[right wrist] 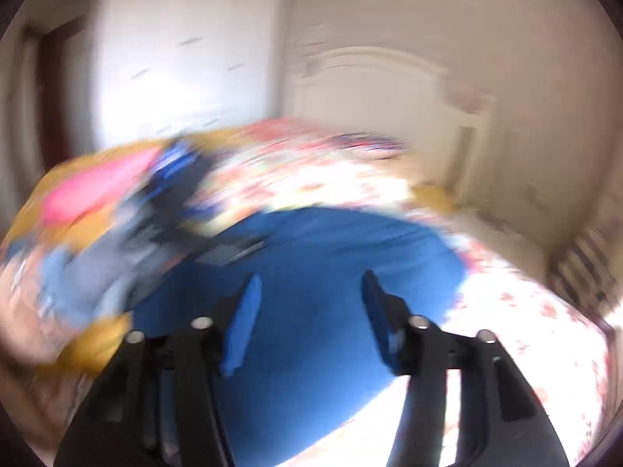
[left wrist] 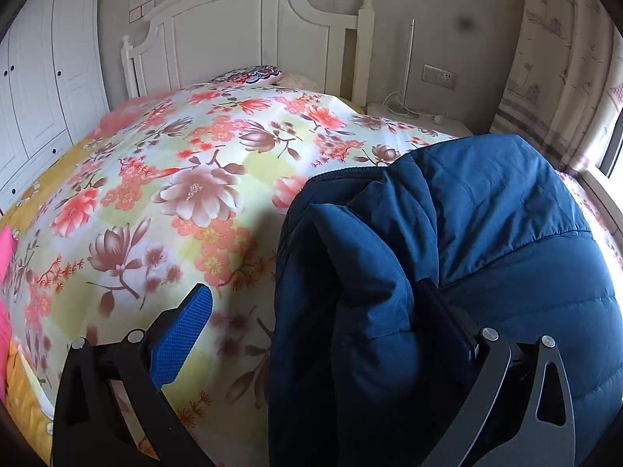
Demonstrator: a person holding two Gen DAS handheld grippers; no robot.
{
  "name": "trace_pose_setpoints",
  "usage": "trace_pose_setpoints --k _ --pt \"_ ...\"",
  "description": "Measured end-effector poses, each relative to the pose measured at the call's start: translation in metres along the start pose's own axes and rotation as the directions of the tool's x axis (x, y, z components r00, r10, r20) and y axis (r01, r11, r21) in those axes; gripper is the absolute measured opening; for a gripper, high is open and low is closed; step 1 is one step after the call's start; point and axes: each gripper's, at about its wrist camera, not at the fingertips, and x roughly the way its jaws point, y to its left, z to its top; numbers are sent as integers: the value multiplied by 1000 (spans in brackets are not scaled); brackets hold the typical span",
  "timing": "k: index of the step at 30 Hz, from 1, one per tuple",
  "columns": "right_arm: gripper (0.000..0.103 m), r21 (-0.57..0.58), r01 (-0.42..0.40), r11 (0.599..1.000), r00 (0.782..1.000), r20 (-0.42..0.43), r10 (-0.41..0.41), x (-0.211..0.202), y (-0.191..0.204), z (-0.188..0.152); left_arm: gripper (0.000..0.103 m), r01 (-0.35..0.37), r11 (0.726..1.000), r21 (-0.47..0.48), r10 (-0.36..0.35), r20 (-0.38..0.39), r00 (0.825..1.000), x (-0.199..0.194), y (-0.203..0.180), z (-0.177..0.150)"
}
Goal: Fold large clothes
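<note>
Nearest the lens in the left wrist view, the left gripper (left wrist: 311,299) is seen spread wide, its blue left pad (left wrist: 183,334) bare above the floral bedspread (left wrist: 163,179) to the left of the jacket. A thick fold of the navy padded jacket (left wrist: 486,233) is draped between the jaws and over the right finger; no pinch on it is shown, so the fold is judged to be merely propped up, probably so that it can be turned over the body of the garment. Beyond the jacket, a white headboard (left wrist: 241,31) is seen, and left of the jacket a pink item (left wrist: 6,257) at the bed's edge.

In the blurred right wrist view, the right gripper (right wrist: 307,319) is held above the jacket (right wrist: 311,257) with its pads apart and nothing between them, presumably free to take a new hold. Left of the jacket there, a pink garment (right wrist: 93,190) and other clothes are smeared beyond telling.
</note>
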Motion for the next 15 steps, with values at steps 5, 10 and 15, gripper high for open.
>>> trace_pose_setpoints --k 5,10,15 --pt "42 184 42 982 999 -37 -36 75 -63 37 99 -24 1000 7 24 28 999 -5 -4 -3" --pt "44 134 44 990 929 -370 9 202 -57 5 99 -35 999 -17 35 45 998 -7 1 -3" --pt "44 27 50 998 898 -439 -33 218 -49 13 99 -3 999 -40 3 17 1000 -3 7 -4"
